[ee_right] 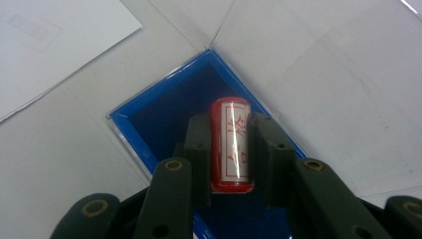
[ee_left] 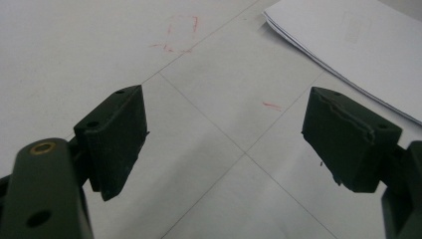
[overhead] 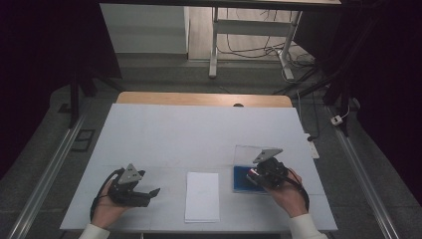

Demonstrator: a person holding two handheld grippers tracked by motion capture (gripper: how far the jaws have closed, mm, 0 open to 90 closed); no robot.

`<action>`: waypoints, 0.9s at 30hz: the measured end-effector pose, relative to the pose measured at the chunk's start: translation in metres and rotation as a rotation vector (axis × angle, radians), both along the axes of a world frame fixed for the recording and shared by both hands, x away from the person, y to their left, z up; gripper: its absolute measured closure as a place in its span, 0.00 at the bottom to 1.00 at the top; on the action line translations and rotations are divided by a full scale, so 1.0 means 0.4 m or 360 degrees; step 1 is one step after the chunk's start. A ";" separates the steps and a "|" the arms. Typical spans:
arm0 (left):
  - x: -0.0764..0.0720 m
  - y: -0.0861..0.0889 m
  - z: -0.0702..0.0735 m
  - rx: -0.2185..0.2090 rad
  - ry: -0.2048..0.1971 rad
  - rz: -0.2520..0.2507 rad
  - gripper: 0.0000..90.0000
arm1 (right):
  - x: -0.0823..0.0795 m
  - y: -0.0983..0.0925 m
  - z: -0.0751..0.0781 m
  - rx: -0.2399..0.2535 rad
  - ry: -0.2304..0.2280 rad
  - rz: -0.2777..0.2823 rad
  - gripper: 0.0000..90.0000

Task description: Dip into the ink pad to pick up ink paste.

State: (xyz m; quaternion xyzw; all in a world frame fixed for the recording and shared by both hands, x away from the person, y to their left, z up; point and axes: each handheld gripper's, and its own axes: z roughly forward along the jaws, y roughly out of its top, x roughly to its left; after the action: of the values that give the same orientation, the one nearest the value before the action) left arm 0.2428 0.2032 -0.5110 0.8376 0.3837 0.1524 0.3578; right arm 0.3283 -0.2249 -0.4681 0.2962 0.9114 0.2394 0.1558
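While right gripper [ee_right: 230, 149] clamps red stamp [ee_right: 230, 144] between both jaws, stamp sits over blue box [ee_right: 164, 112], clear lid [ee_right: 318, 74] lying open beyond it. Left gripper [ee_left: 224, 144] jaws spread wide, nothing between, above bare table [ee_left: 74, 59]. Paper stack [overhead: 202, 195] between both hands on table.

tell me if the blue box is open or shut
Open. In the right gripper view the blue box shows its bare dark-blue inside, its clear lid lies flat beside it, and the right hand-held gripper holds a red stamp over it.
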 end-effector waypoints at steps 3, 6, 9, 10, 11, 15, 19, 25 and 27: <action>-0.001 -0.002 -0.002 0.0004 0.0006 -0.0010 0.20 | 0.000 0.003 -0.001 -0.0015 0.0006 -0.0006 0.79; -0.001 -0.003 -0.002 0.0008 0.0008 -0.0014 0.20 | 0.002 0.001 -0.003 -0.0005 0.0007 -0.0007 0.79; -0.001 -0.003 -0.002 0.0009 0.0010 -0.0014 0.20 | 0.002 0.005 -0.003 -0.0019 0.0016 -0.0015 0.79; 0.000 -0.003 -0.002 0.0011 0.0009 -0.0013 0.20 | 0.003 0.006 -0.002 -0.0025 0.0018 -0.0017 0.79; 0.000 -0.003 -0.003 0.0012 0.0009 -0.0012 0.20 | 0.003 0.006 -0.002 -0.0032 0.0016 -0.0016 0.79; -0.002 -0.002 -0.001 0.0008 0.0006 -0.0014 0.20 | -0.002 0.004 -0.006 -0.0014 -0.0002 -0.0014 0.79; -0.001 -0.001 -0.001 0.0003 0.0007 -0.0011 0.20 | -0.002 0.002 -0.008 -0.0003 -0.0005 -0.0016 0.79; 0.001 -0.004 -0.003 0.0017 0.0009 -0.0012 0.20 | -0.001 0.000 -0.010 0.0008 -0.0004 -0.0012 0.79; 0.000 -0.003 -0.003 0.0018 0.0008 -0.0013 0.20 | 0.000 -0.002 -0.011 0.0022 -0.0002 -0.0015 0.79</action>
State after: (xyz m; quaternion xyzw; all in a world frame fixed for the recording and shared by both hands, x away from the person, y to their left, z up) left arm 0.2428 0.2020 -0.5122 0.8415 0.3804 0.1510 0.3527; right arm 0.3281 -0.2259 -0.4725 0.3015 0.9082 0.2452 0.1555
